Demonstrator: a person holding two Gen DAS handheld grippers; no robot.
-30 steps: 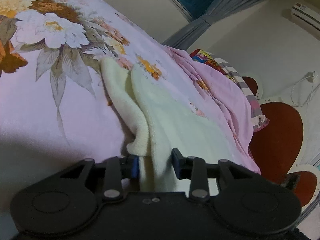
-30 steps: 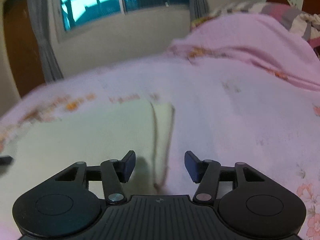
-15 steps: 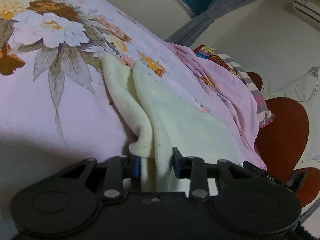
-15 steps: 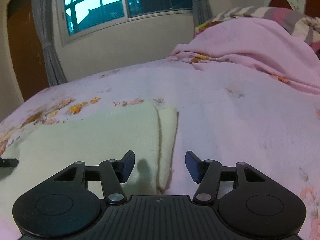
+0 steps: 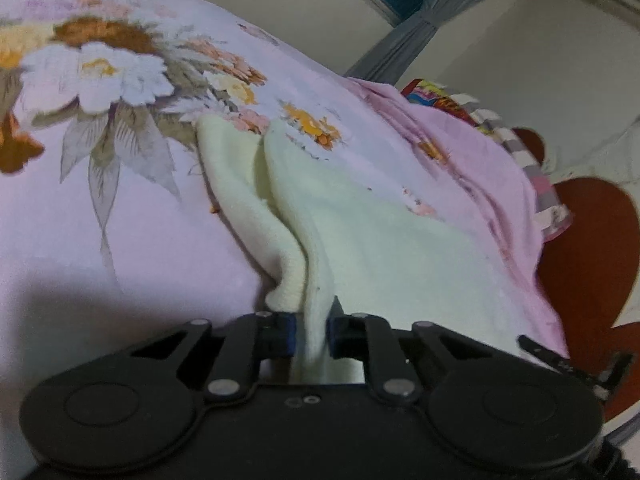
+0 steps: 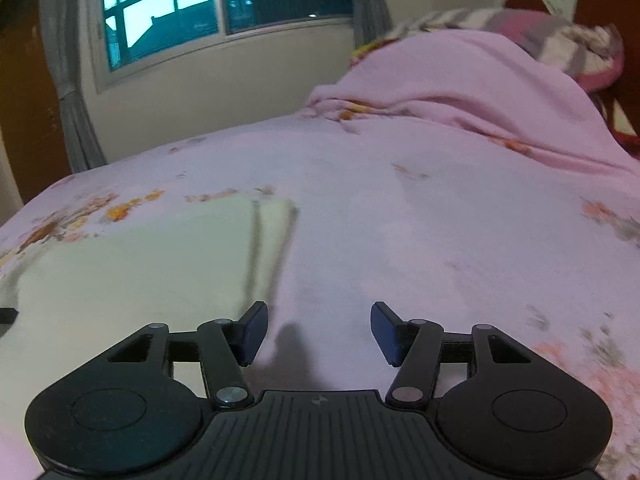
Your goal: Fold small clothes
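A bed covered by a pale lilac sheet (image 5: 100, 248) printed with large white, orange and brown flowers (image 5: 100, 68) and grey leaves. Toward the head of the bed, a rumpled pink blanket (image 6: 460, 92) is heaped up, with a grey, white and pink striped pillow (image 6: 560, 36) resting on top of it. A dark reddish-brown wooden headboard (image 5: 588, 248) with rounded lobes stands behind. On the cream wall across the bed is a window (image 6: 180, 8) with white frames, showing bluish light outside. Grey curtains (image 6: 68, 92) hang gathered at both sides of it. A brown door (image 6: 24, 100) sits at the far left.
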